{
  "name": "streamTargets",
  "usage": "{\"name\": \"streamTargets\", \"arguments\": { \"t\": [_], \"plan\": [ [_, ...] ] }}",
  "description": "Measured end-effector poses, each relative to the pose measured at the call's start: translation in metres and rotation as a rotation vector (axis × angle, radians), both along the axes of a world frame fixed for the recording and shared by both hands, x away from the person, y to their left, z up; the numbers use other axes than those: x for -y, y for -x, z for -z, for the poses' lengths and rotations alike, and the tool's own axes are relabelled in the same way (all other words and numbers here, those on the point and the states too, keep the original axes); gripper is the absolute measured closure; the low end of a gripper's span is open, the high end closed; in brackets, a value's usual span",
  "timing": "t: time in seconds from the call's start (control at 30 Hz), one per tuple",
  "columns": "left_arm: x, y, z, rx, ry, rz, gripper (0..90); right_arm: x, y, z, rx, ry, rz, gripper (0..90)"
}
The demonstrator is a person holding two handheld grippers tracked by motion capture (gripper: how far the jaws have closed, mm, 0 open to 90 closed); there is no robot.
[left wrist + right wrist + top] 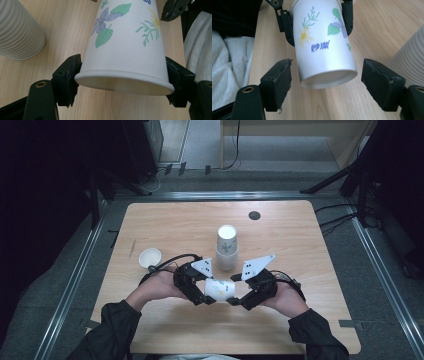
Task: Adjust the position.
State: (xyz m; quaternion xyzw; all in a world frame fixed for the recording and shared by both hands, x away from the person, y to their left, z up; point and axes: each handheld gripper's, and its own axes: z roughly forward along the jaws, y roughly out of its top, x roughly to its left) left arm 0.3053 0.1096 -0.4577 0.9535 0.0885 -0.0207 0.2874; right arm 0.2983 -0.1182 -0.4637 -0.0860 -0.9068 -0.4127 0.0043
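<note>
Flowered paper cup (220,289) held on its side above the wooden desk (165,225), near the front edge, between the two hands. Left tongs (207,292) are clamped on the cup's wide rim end; in the left gripper view the black pads (68,75) press both sides of the rim. Right tongs (236,291) face the cup's narrow base end; in the right gripper view the pads (278,80) stand apart from the cup wall with gaps on both sides, so nothing is gripped. Behind the cup, mid-desk, stands a stack of inverted ribbed cups (226,247). A small white cup (150,257) sits upright to the left, apart from the hands.
</note>
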Motion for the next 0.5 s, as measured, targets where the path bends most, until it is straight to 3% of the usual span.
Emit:
{"name": "streamTargets", "arguments": {
  "t": [0.5],
  "plan": [
    [0.013,0.007,0.006,0.012,-0.047,0.038,25.3,-0.022,0.006,0.015,0.018,0.106,-0.066,29.5]
  ]
}}
